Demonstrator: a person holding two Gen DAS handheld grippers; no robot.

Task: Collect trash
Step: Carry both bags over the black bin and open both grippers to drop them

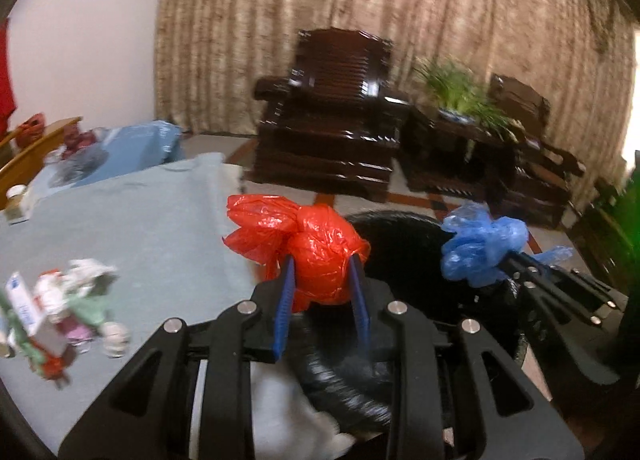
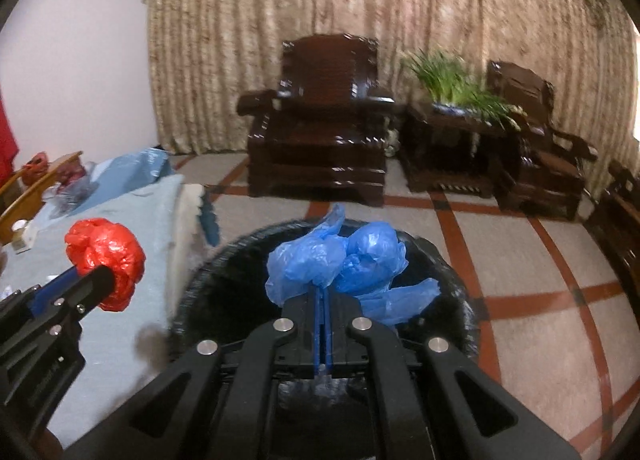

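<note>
With the left gripper [image 1: 322,284] clamped on a red plastic bag [image 1: 316,248] and the right gripper [image 2: 323,300] pinching a blue plastic bag [image 2: 344,260] above the black bin [image 2: 208,272], releasing appears next.

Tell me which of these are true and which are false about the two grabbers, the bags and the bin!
1. The left gripper is shut on a red bag. True.
2. The right gripper holds a green bag. False: it is shut on a blue bag.
3. The blue bag is above the open black bin. True.
4. The red bag already lies at the bottom of the bin. False: it is up in the air, pinched between the left gripper's fingers.
5. More trash lies on the table. True.
</note>
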